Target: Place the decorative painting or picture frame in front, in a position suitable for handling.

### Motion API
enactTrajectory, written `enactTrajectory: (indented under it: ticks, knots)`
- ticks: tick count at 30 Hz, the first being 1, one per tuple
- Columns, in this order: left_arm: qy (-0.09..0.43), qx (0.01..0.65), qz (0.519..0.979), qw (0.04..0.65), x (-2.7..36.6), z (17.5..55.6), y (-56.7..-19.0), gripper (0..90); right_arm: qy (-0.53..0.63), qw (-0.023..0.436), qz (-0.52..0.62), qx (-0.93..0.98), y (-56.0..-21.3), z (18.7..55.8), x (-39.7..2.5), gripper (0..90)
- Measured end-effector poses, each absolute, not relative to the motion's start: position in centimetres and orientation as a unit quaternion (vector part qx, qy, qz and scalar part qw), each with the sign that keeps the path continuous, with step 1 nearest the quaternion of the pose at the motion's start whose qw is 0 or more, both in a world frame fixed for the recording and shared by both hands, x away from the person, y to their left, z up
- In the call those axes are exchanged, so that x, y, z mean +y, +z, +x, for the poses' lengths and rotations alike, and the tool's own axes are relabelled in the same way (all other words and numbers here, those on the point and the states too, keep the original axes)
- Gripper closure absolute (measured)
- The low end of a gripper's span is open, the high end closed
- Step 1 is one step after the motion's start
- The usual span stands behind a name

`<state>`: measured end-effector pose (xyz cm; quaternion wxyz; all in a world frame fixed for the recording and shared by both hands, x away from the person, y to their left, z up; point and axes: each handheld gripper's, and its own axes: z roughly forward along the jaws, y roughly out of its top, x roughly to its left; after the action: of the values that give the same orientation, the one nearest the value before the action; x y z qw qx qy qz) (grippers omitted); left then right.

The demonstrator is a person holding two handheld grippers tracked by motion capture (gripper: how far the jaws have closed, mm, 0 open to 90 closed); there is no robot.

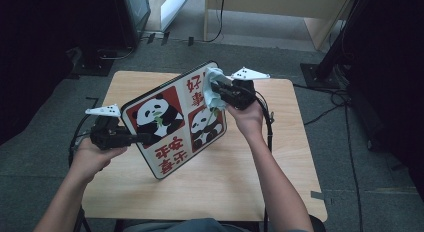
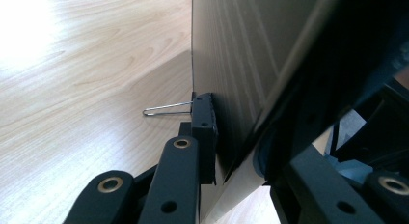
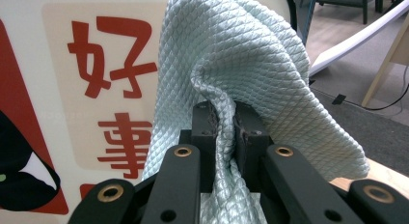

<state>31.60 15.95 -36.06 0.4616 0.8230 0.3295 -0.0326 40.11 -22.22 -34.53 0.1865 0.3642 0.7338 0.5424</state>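
Note:
A square panda-print board [image 1: 175, 119] with red characters stands tilted on its lower corner over the wooden table [image 1: 280, 172]. My left gripper [image 1: 145, 138] is shut on the board's left edge; in the left gripper view the jaws clamp the board's edge [image 2: 231, 89]. My right gripper [image 1: 216, 90] is shut on a pale green cloth [image 1: 215, 87], pressed against the board's upper right corner. In the right gripper view the cloth [image 3: 241, 64] bunches between the jaws, in front of the board's face [image 3: 96, 79] with its red characters.
A thin wire clip handle [image 2: 166, 109] sticks out beside the left jaw. Beyond the table lie grey floor, cables [image 1: 330, 99] and a wooden furniture frame [image 1: 280, 7]. Dark equipment stands at both sides.

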Motion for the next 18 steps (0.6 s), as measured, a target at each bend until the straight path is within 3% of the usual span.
enactTrajectory:
  ticks: [18]
  knots:
    - [-0.031, 0.326, 0.823, 0.465, 15.9, 31.5, -36.2, 77.5, 0.535, 0.162, 0.378, 0.738, -37.4, 39.7, -22.9, 81.3]
